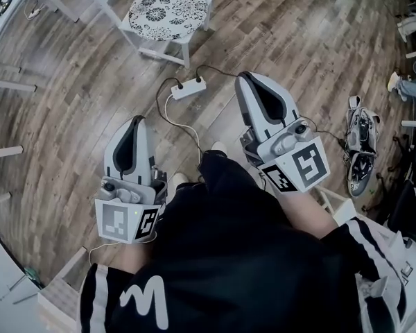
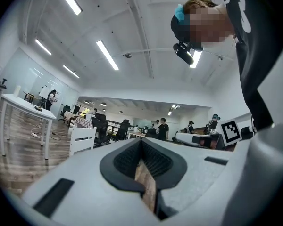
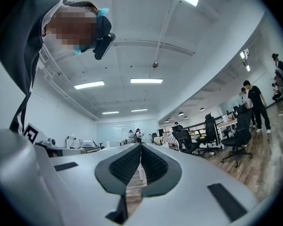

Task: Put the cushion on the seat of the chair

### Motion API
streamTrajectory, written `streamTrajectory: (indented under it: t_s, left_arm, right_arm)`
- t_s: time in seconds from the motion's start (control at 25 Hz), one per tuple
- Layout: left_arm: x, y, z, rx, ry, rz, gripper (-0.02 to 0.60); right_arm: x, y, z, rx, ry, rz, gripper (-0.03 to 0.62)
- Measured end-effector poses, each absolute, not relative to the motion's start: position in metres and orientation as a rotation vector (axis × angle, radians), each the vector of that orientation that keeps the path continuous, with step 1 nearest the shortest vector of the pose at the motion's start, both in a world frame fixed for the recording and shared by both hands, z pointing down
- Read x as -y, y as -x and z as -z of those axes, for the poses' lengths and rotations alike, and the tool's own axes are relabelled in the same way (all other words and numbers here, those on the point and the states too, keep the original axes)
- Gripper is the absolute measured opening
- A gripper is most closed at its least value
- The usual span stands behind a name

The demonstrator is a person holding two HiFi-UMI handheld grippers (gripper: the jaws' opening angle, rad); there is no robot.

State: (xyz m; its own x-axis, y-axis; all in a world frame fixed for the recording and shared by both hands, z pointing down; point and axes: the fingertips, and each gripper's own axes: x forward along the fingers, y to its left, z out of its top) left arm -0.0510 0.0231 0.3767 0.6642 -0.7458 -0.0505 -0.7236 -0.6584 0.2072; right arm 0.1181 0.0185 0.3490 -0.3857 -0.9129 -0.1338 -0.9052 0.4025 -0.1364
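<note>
Holding both tools close to our body, we have the left gripper (image 1: 136, 125) and the right gripper (image 1: 248, 80) pointing out over the wooden floor (image 1: 298, 40). Each has its jaws pressed together at the tips with nothing between them; the left gripper view (image 2: 141, 142) and the right gripper view (image 3: 140, 147) show only floor through the slot lower down.

The cushion (image 1: 170, 7) lies well ahead of us, flat on the seat of the white chair (image 1: 163, 42). It covers the seat nearly edge to edge, so the task looks finished, or close to it.

We judge the cushion to be light and soft (a thin padded square with a black-and-white flower print). It would sag and fold if lifted by one corner. If it needs squaring up, we would pinch the fabric at two opposite edges, one gripper per side, and keep it level. A shallow bite on the rim should do, since the cover looks cloth-like rather than slippery.

A power strip (image 1: 188, 88) and its cable lie on the floor between us and the chair, so we would step around them on the way.
</note>
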Motion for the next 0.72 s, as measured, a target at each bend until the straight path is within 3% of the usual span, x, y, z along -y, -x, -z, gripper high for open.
streamTrajectory:
  t_s: [0.32, 0.72]
  left_arm:
    - [-0.061, 0.123, -0.389, 1.108, -2.773, 0.123, 0.006]
    - [-0.098, 0.143, -0.378, 0.931, -2.860, 0.158, 0.006]
  right_arm:
    - [-0.077, -0.046, -0.359, -2.395, 1.705, 0.073, 0.021]
    - [-0.138, -0.014, -0.350, -2.296, 1.836, 0.019, 0.021]
